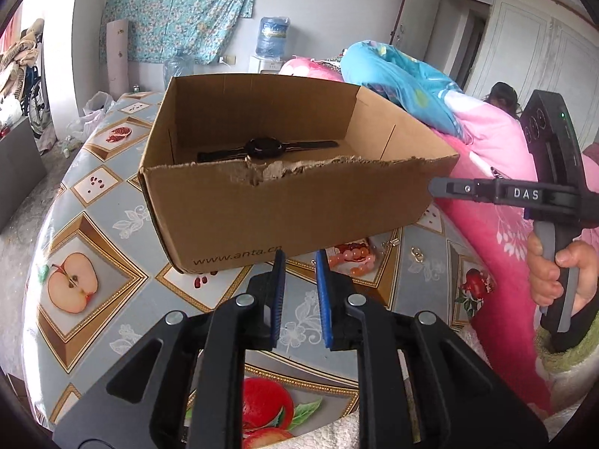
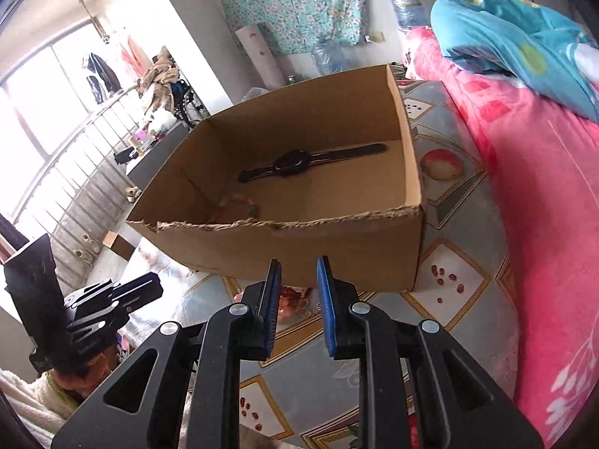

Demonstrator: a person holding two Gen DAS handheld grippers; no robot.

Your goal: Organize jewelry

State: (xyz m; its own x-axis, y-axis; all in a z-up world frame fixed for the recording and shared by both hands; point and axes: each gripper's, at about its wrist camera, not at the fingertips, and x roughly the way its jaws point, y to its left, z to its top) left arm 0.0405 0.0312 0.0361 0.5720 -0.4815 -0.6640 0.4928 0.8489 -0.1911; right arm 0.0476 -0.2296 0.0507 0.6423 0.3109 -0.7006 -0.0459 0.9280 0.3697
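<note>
An open cardboard box point(image 1: 284, 205) stands on the table; it also shows in the right wrist view point(image 2: 299, 239). A black wristwatch point(image 1: 262, 147) lies flat inside it point(image 2: 295, 162). A thin bracelet point(image 2: 236, 205) lies in the box's near left corner. An orange-pink bead bracelet point(image 1: 353, 258) and a small gold clasp piece point(image 1: 416, 253) lie on the table by the box's near right corner. My left gripper point(image 1: 300, 260) is open and empty, just in front of the box. My right gripper point(image 2: 298, 267) is open and empty, in front of the box, and is seen at the right in the left wrist view point(image 1: 436, 187).
The table point(image 1: 93, 224) has a fruit-patterned cloth. Pink and blue bedding point(image 1: 430, 86) is piled right of the table. A water dispenser point(image 1: 273, 37) stands at the back wall. A cluttered cabinet point(image 2: 157, 142) stands to the left.
</note>
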